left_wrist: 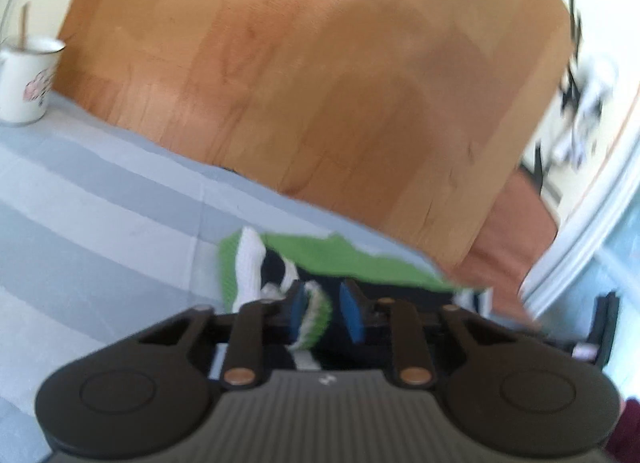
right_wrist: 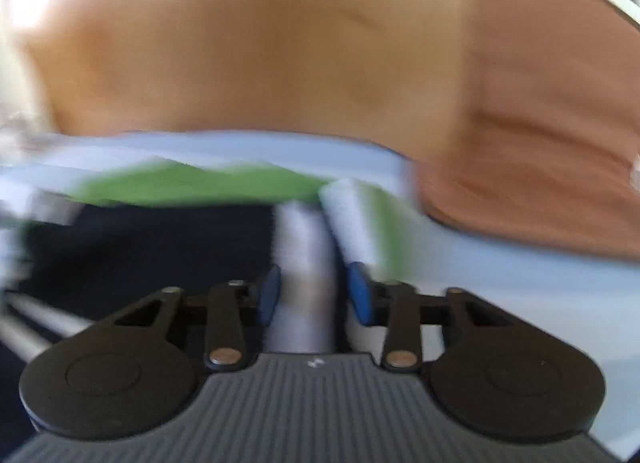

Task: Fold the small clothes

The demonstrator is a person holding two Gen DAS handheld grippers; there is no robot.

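Observation:
A small garment (left_wrist: 360, 263) in green, black and white lies on a grey-and-blue striped cloth (left_wrist: 100, 203). In the left wrist view my left gripper (left_wrist: 325, 309) is down at its near edge. A ruffled green-and-white hem (left_wrist: 318, 313) stands pinched between the blue pads. In the blurred right wrist view the same garment (right_wrist: 180, 183) shows its green band over a black panel. My right gripper (right_wrist: 314, 297) is over its right end. A white strip (right_wrist: 304, 255) runs between the pads, and a thin dark gap shows beside the right pad.
A white mug (left_wrist: 26, 81) with a stick in it stands at the far left on the striped cloth. Wooden floor (left_wrist: 320, 83) lies beyond the cloth's far edge, with a reddish-brown surface (right_wrist: 540, 163) to the right. A dark red sleeve (left_wrist: 628, 423) shows at the lower right.

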